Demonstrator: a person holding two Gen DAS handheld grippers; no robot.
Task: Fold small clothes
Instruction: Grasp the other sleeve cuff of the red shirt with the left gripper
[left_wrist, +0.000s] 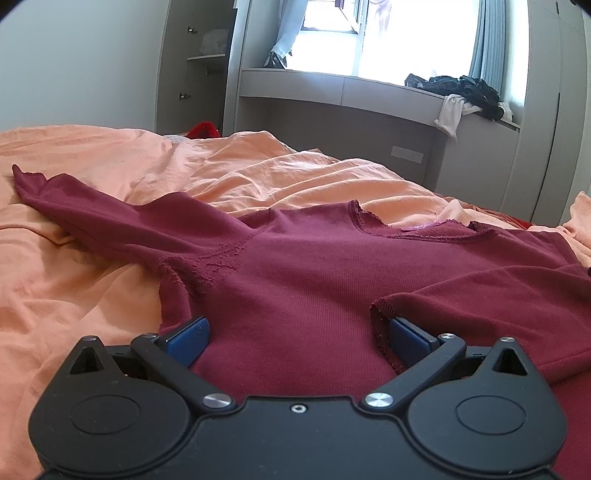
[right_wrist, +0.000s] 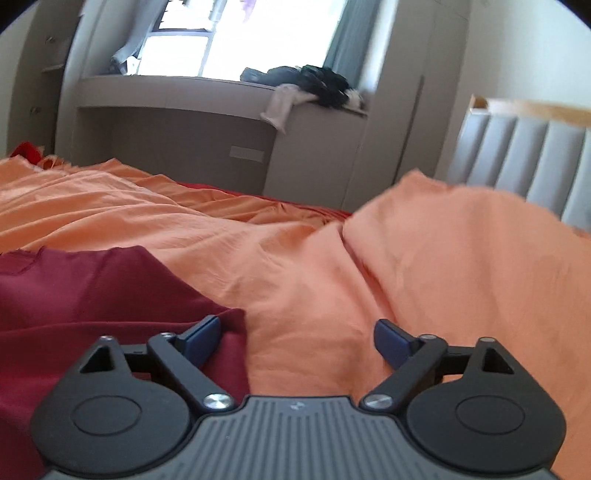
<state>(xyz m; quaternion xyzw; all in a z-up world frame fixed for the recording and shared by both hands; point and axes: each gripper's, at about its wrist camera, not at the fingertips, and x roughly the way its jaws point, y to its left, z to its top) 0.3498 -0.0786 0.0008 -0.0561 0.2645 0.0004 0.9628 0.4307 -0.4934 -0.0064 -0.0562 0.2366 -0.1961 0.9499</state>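
Observation:
A dark red long-sleeved top (left_wrist: 306, 280) lies spread on the orange bed cover (left_wrist: 92, 266). One sleeve stretches out to the far left; the other is folded across the body at the right, its cuff by my right pad. My left gripper (left_wrist: 297, 338) hovers open over the top's lower part, with flat cloth between its blue pads and no grip on it. In the right wrist view my right gripper (right_wrist: 297, 341) is open above the orange cover (right_wrist: 332, 280), at the edge of the red top (right_wrist: 110, 295), which reaches under its left pad. Nothing is held.
A grey window bench (left_wrist: 332, 88) runs along the far wall, with a heap of dark and white clothes (left_wrist: 461, 96) on it. A padded grey headboard (right_wrist: 517, 162) stands at the right. Something red (left_wrist: 201, 129) lies at the bed's far edge. Rumpled cover rises at the right (right_wrist: 461, 236).

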